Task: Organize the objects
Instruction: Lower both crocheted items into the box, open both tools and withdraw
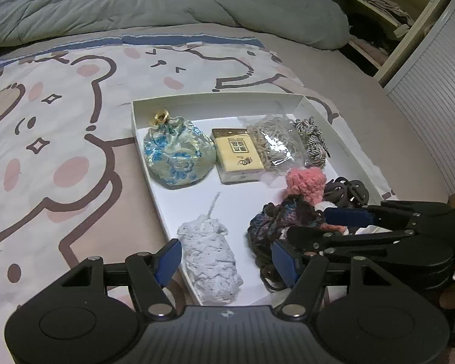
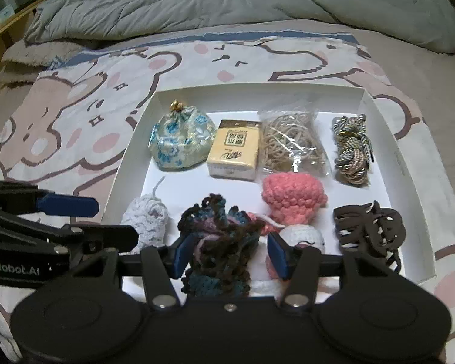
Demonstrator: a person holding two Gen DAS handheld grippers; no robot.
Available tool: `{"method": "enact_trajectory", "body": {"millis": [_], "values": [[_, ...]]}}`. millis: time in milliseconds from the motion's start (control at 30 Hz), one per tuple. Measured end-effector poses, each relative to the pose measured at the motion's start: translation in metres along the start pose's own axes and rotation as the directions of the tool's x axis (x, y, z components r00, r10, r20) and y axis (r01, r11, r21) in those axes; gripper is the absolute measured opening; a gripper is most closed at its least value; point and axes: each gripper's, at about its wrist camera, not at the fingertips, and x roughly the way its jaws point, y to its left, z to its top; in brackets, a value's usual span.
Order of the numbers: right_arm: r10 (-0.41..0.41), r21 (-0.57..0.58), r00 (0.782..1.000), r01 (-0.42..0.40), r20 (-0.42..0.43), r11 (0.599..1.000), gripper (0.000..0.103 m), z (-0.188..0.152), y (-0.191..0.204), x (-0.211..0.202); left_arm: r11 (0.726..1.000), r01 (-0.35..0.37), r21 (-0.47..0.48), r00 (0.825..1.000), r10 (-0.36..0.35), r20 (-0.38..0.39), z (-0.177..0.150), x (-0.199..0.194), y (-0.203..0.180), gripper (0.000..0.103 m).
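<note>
Eight items sit in two rows inside the shallow white cardboard tray (image 2: 379, 112) on the cartoon-print bedsheet (image 2: 75, 121). Left gripper (image 1: 226, 262) is released, jaws straddling the pale knitted white bundle (image 1: 209, 261) at the tray's near-left corner — pads not pressing it. Right gripper (image 2: 231, 256) is also released, the dark multicolour crochet piece (image 2: 221, 236) lying between its pads w/o being squeezed. Looks like the placing step is wrapping up; next move prob. calls for lifting both clear — straight up, no snagging yarn.
</note>
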Motion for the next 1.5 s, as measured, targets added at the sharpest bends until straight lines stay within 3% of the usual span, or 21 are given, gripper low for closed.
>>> {"method": "enact_trajectory", "body": {"millis": [300, 667, 833, 900, 1033, 1500], "values": [[-0.029, 0.028, 0.996, 0.027, 0.085, 0.999, 0.063, 0.004, 0.000, -0.029, 0.998, -0.049, 0.042, 0.997, 0.047, 0.059, 0.003, -0.024, 0.002, 0.070], [-0.081, 0.061, 0.977, 0.070, 0.198, 0.996, 0.073, 0.006, 0.013, -0.080, 0.985, -0.145, 0.089, 0.977, 0.128, 0.168, 0.002, -0.083, 0.002, 0.096], [-0.119, 0.071, 0.970, 0.107, 0.210, 0.992, 0.088, -0.003, 0.018, -0.097, 0.980, -0.162, 0.112, 0.972, 0.139, 0.192, -0.005, -0.103, -0.003, 0.103], [-0.139, 0.069, 0.968, 0.128, 0.210, 0.989, 0.097, -0.007, 0.021, -0.103, 0.980, -0.156, 0.123, 0.972, 0.130, 0.197, -0.008, -0.109, -0.004, 0.103], [-0.156, 0.062, 0.965, 0.146, 0.212, 0.987, 0.100, -0.017, 0.023, -0.115, 0.977, -0.158, 0.141, 0.972, 0.129, 0.195, -0.018, -0.116, -0.007, 0.103], [-0.163, 0.067, 0.956, 0.151, 0.243, 0.986, 0.102, -0.052, 0.033, -0.155, 0.974, -0.166, 0.154, 0.965, 0.128, 0.230, -0.043, -0.137, -0.012, 0.103]]}}
